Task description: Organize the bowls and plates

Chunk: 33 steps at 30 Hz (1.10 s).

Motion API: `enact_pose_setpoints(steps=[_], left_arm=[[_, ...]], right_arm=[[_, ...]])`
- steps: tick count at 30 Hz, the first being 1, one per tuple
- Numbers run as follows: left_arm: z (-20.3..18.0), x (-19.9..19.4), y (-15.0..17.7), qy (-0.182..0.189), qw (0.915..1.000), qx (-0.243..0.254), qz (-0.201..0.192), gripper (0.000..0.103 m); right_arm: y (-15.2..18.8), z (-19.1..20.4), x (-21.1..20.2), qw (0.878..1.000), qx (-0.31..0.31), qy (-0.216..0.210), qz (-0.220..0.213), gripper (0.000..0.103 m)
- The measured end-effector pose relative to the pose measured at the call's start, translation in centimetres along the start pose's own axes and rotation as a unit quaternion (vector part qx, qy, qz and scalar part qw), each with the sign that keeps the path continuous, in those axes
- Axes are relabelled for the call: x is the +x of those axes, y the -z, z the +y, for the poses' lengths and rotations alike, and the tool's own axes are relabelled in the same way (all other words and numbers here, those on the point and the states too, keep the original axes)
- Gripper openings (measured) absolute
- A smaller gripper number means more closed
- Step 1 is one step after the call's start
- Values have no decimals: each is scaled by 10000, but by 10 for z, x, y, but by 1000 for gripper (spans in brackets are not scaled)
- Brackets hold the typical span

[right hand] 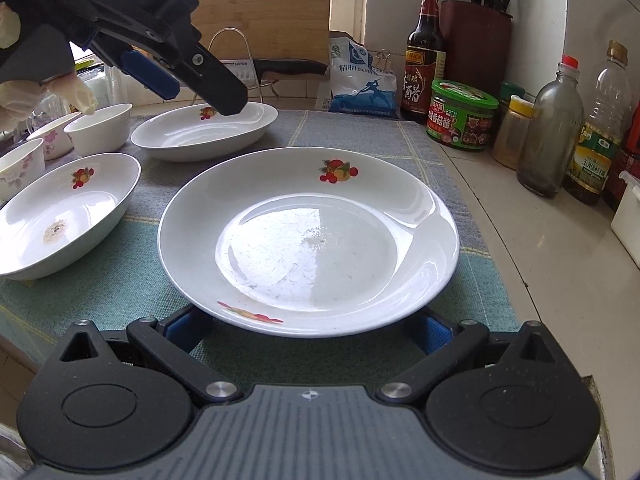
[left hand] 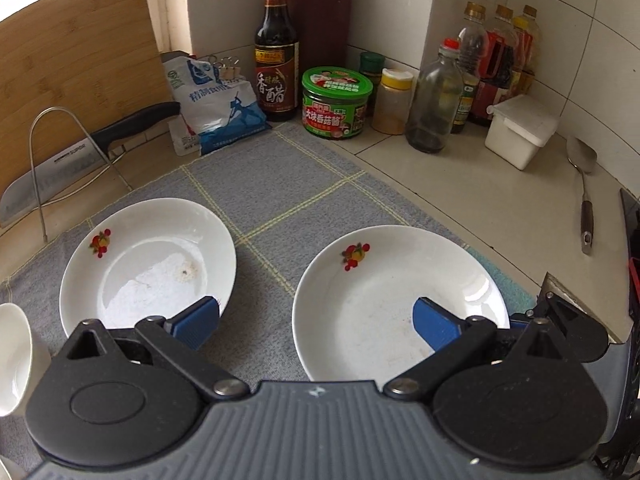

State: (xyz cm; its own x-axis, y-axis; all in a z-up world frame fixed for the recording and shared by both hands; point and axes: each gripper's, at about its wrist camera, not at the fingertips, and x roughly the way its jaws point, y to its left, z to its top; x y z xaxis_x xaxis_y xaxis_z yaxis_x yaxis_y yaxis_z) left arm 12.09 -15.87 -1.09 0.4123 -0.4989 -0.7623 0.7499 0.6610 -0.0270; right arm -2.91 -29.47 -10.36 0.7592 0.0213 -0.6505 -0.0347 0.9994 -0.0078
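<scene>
While the left gripper (right hand: 200,92) is hovering with fingers spread above the far plate (right hand: 204,132), the right gripper (right hand: 308,330) is sitting nearest the front plate (right hand: 308,236), its spread fingers flanking the near rim on the cloth-covered surface (right hand: 360,132).

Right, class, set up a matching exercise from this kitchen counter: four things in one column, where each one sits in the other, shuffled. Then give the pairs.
Things
1. cleaver
2. vinegar bottle
3. green-lidded jar
4. metal spatula

Places
A. lying flat on the bare counter, right of the cloth
B. propped in the wire rack by the bamboo cutting board
C. standing in front of the dark red knife block
D. between the vinegar bottle and the yellow-lidded jar

Pairs: 1-B, 2-C, 3-D, 4-A
</scene>
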Motion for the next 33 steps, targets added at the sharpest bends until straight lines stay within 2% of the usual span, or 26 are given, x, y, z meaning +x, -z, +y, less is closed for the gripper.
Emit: enact_pose_setpoints(steps=[7, 11, 13, 17, 19, 28, 33], left_arm=[[-10, 41, -21, 236, 9971, 647, 331, 101], [-9, 66, -29, 448, 9936, 772, 698, 98], [-10, 76, -33, 544, 9909, 861, 878, 88], [-11, 94, -39, 806, 9838, 986, 1259, 80], [-12, 101, -39, 872, 9805, 1020, 1439, 72], [-11, 115, -41, 1158, 9677, 1270, 1845, 70], [-10, 118, -41, 1235, 9649, 1306, 1916, 70]], right_arm=[[4, -7, -1, 9995, -163, -210, -144, 103], [4, -8, 0, 9994, -196, -237, -174, 103], [3, -9, 0, 9993, -219, -251, -160, 103], [5, -11, 1, 9990, -257, -301, -216, 103], [5, -11, 1, 9988, -274, -322, -247, 103], [2, -11, 2, 9986, -331, -377, -183, 103], [-2, -10, 4, 9988, -327, -353, -87, 103]])
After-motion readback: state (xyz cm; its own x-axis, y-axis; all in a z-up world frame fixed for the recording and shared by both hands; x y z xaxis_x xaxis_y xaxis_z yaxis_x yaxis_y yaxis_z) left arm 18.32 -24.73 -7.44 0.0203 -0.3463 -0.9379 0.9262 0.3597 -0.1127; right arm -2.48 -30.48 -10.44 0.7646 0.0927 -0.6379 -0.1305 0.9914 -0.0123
